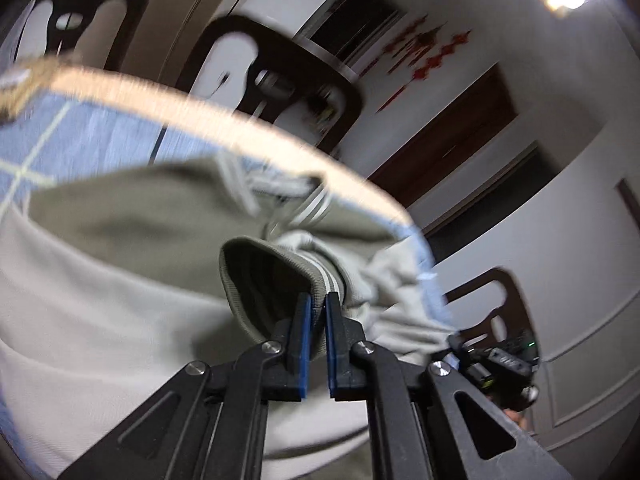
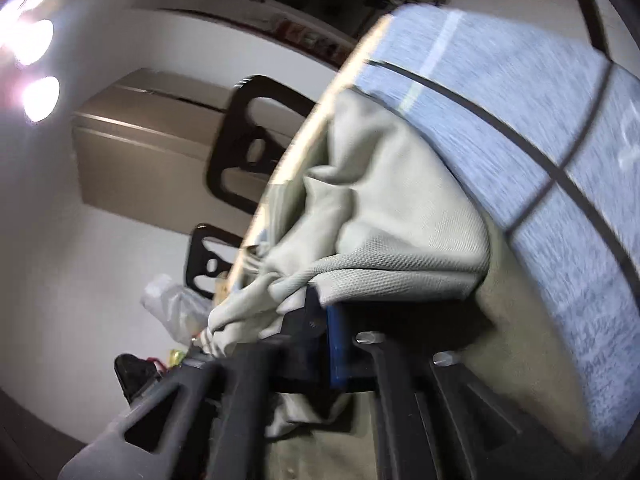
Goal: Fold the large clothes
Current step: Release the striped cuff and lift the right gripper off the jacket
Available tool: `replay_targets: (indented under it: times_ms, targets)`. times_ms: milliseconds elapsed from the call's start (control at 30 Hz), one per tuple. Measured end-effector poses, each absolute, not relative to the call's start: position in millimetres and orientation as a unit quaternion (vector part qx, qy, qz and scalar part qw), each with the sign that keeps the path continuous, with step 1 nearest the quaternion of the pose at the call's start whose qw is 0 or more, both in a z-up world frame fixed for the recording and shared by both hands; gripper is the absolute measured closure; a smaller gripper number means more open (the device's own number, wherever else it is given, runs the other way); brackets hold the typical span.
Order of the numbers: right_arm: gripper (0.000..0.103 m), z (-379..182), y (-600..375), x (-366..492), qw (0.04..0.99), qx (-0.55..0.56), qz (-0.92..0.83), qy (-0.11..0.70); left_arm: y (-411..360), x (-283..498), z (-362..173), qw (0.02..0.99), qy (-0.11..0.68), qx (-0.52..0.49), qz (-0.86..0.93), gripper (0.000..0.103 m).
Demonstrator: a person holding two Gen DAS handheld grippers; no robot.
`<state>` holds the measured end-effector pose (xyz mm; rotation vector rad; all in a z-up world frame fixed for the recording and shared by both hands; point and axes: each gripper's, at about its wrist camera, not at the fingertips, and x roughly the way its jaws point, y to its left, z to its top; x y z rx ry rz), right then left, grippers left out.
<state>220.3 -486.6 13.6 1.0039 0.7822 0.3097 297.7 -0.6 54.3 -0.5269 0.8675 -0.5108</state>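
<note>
Closest to us in the left wrist view, our left gripper (image 1: 318,300) is pressed together on the ribbed, striped cuff (image 1: 276,276) of an olive-and-beige garment (image 1: 100,264). The blue pads (image 1: 306,344) sit nearly parallel with the cuff's edge pinched between them, and the cuff's dark opening gapes just left of the fingers. Beyond the tips the sleeve bunches up and runs back into the body of the garment, which spreads left and ahead of the gripper over a blue checked tablecloth (image 1: 80,136). Farther still lies the pale table edge (image 1: 248,120), then dark chairs (image 1: 280,76) and a wall with red decorations (image 1: 424,48). At lower right we glimpse the other device (image 1: 496,364) — blurred.

In the right wrist view, our right gripper (image 2: 320,336) is buried in cloth: a fold of the garment (image 2: 380,216) drapes over the fingers, with only one blue pad (image 2: 338,348) showing, so we cannot tell how its jaws stand. The fabric heaps just ahead of the tips and trails left over the table edge (image 2: 304,128). The tablecloth (image 2: 540,128) stretches right and beyond — chairs (image 2: 248,140) and a cabinet (image 2: 152,128) stand farthest off.
</note>
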Motion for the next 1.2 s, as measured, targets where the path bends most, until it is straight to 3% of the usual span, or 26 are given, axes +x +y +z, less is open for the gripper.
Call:
replay_targets:
  times_ms: [300, 400, 533, 633, 767, 833, 900, 1100, 1200]
  targets:
    - [0.100, 42.4, -536.3, 189.0, 0.791, 0.488, 0.151, 0.337, 31.0, 268.4, 117.3, 0.872, 0.339, -0.244, -0.255, 0.096]
    - [0.099, 11.6, -527.4, 176.9, 0.785, 0.444, 0.137, 0.409, 43.4, 258.4, 85.2, 0.876, 0.364, -0.211, -0.235, 0.096]
    - [0.093, -33.1, -514.6, 164.8, 0.769, 0.392, 0.084, 0.499, 69.7, 270.3, -4.2, 0.852, 0.461, -0.186, -0.165, 0.095]
    - [0.080, -19.9, -518.4, 152.4, 0.787, 0.387, 0.086, 0.472, 85.8, 265.7, -21.9, 0.843, 0.472, -0.201, -0.159, 0.093]
    - [0.074, 29.8, -509.5, 146.3, 0.838, 0.340, 0.098, 0.416, 87.8, 249.5, 13.2, 0.865, 0.428, -0.192, -0.181, 0.093]
    - [0.063, 48.7, -491.0, 150.2, 0.854, 0.311, 0.116, 0.401, 84.4, 245.8, 31.5, 0.879, 0.407, -0.178, -0.174, 0.089]
    - [0.053, 54.9, -467.6, 160.2, 0.850, 0.306, 0.151, 0.401, 75.6, 242.8, 41.3, 0.878, 0.398, -0.183, -0.190, 0.078]
    - [0.053, 65.7, -414.4, 195.1, 0.862, 0.285, 0.187, 0.374, 16.6, 259.5, 41.9, 0.873, 0.404, -0.157, -0.225, 0.068]
    - [0.053, 62.9, -387.5, 212.9, 0.876, 0.220, 0.182, 0.389, -11.4, 271.3, 27.8, 0.862, 0.421, -0.147, -0.243, 0.065]
